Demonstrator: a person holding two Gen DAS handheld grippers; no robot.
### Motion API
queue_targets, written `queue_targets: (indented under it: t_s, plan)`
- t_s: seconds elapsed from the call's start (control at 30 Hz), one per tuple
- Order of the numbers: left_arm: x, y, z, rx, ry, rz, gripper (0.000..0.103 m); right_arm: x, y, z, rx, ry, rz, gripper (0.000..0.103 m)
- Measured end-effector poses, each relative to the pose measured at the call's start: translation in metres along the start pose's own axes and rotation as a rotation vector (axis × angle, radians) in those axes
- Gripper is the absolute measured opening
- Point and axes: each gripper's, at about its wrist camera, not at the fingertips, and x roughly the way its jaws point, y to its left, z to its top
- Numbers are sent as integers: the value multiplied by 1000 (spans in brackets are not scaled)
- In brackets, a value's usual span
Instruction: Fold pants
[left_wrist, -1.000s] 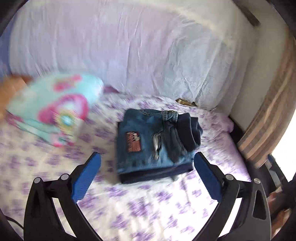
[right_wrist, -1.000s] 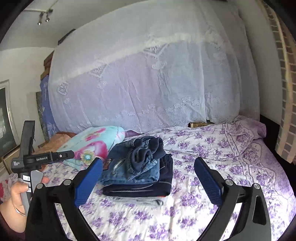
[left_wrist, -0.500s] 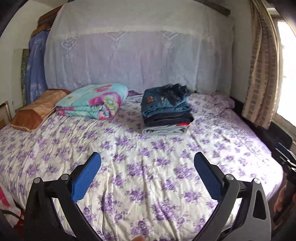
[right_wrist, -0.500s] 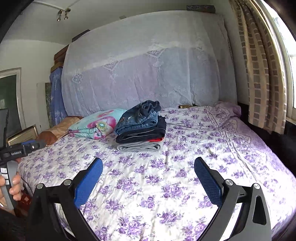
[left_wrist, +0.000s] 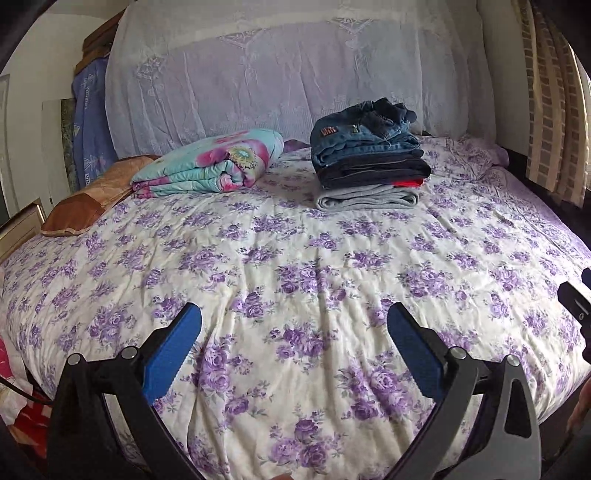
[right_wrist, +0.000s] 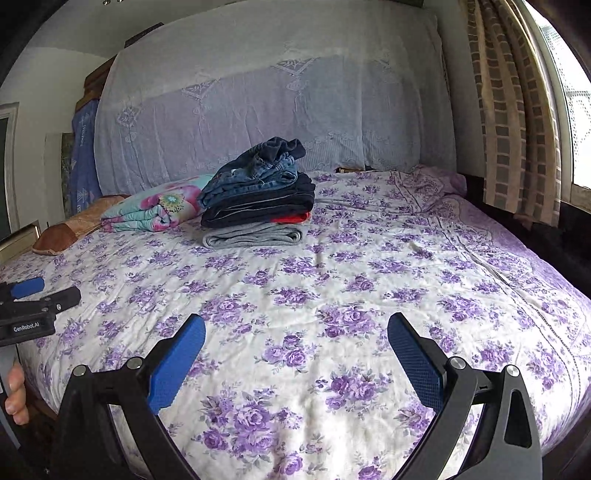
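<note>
A stack of folded pants (left_wrist: 367, 155) sits at the far side of the bed: blue jeans on top, dark pants, something red, grey pants at the bottom. It also shows in the right wrist view (right_wrist: 258, 199). My left gripper (left_wrist: 293, 343) is open and empty over the near part of the bed, far from the stack. My right gripper (right_wrist: 295, 347) is open and empty too, held over the near part. The left gripper's body shows at the left edge of the right wrist view (right_wrist: 33, 306).
The bed has a white sheet with purple flowers (left_wrist: 295, 258). A folded floral blanket (left_wrist: 210, 166) and a brown pillow (left_wrist: 92, 195) lie at the far left. A white lace cover (left_wrist: 288, 74) hangs behind. Curtains (right_wrist: 517, 129) hang at the right.
Both grippers have pulled back from just above the pants stack to the near side of the bed. The stack stays where it was, both grippers open throughout.
</note>
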Motion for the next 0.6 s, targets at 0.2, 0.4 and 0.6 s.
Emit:
queue_targets:
  t_s: [0.2,0.4,0.6]
  plan:
    - [4,1,3,-5,-2,36,98,5,0,-2,10,16,14,100]
    - [5,2,3,-20,-29,54,98,4,8,-2,-33,-2,2,100]
    - [7,5,7,-34,-27,44,98,4,8,-2,-36,-2,4,100]
